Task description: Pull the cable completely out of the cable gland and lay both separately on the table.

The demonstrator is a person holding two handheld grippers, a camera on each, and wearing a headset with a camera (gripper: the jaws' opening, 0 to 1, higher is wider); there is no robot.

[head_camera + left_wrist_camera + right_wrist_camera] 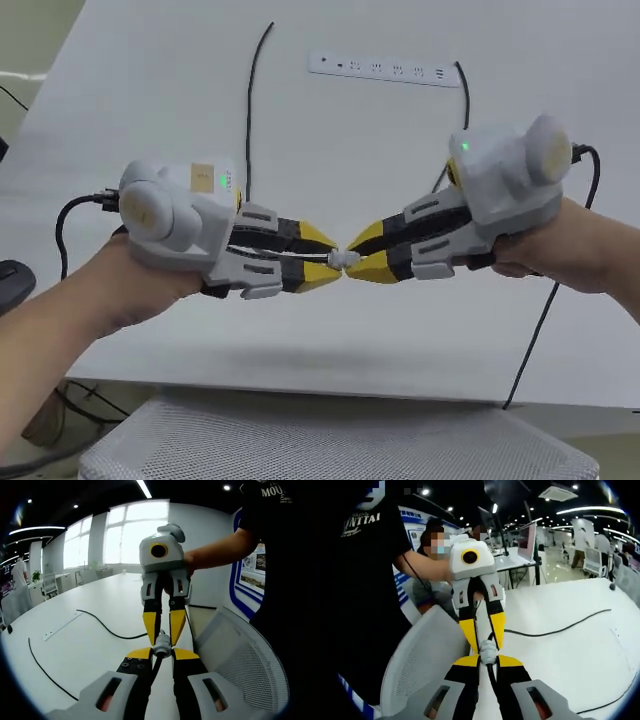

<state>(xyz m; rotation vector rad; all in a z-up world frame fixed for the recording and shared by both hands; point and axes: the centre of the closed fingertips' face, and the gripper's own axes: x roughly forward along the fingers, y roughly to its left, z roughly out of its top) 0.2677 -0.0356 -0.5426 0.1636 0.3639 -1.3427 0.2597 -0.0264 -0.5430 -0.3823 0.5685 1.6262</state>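
Nearest me, one white mesh chair back (330,445). Above it my two grippers meet tip to tip. The left gripper (167,653) and right gripper (487,661) each clamp the one small grey cable gland (161,644), with one thin black cable (156,666) threaded through it. Beyond, the white table (150,100) bears one white power strip (385,70).

Two claws (333,263) (352,254), one gland (161,644) (one cable (477,625))

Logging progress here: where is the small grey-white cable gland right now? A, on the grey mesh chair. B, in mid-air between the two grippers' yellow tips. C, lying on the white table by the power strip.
B: the small grey-white cable gland sits where the left gripper and right gripper meet tip to tip, above the white table.
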